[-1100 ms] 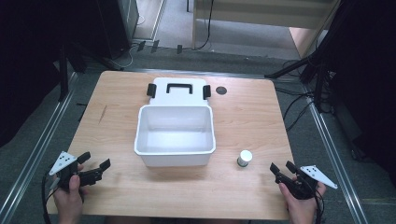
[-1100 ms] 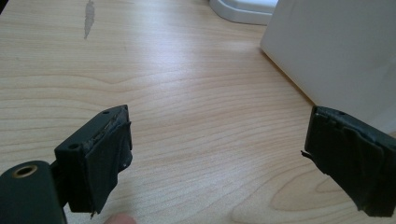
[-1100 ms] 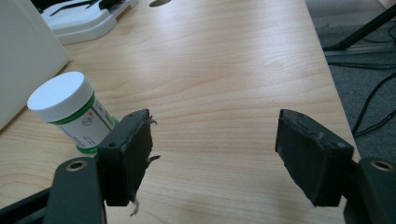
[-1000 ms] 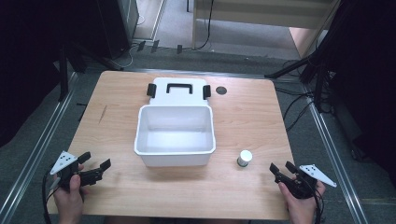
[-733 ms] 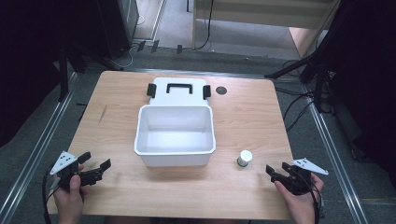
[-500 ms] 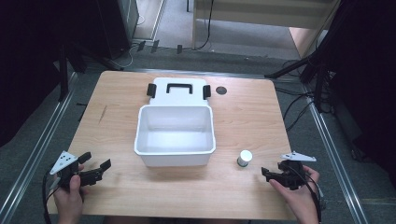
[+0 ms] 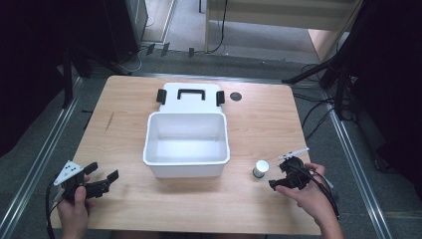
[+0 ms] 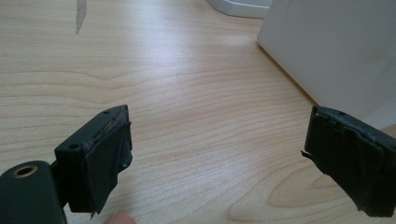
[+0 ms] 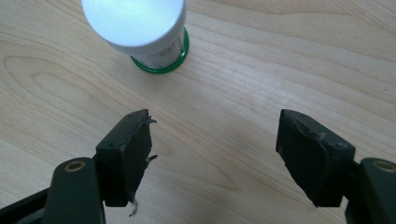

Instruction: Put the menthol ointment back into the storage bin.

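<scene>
Right tool (image 7: 279,173), jaws apart, beside small jar (image 7: 260,168), white bin (image 7: 186,159) near.

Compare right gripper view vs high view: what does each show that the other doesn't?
Right gripper view only: the green base ring and label on the small white-capped bottle, and the frayed black pads of the right tongs, open, bottle not yet between them.

High view only: the open white bin, its lid lying behind it, the left tongs open at the near left corner, the person's hands.

Both: bottle, right tongs, wooden table.
</scene>
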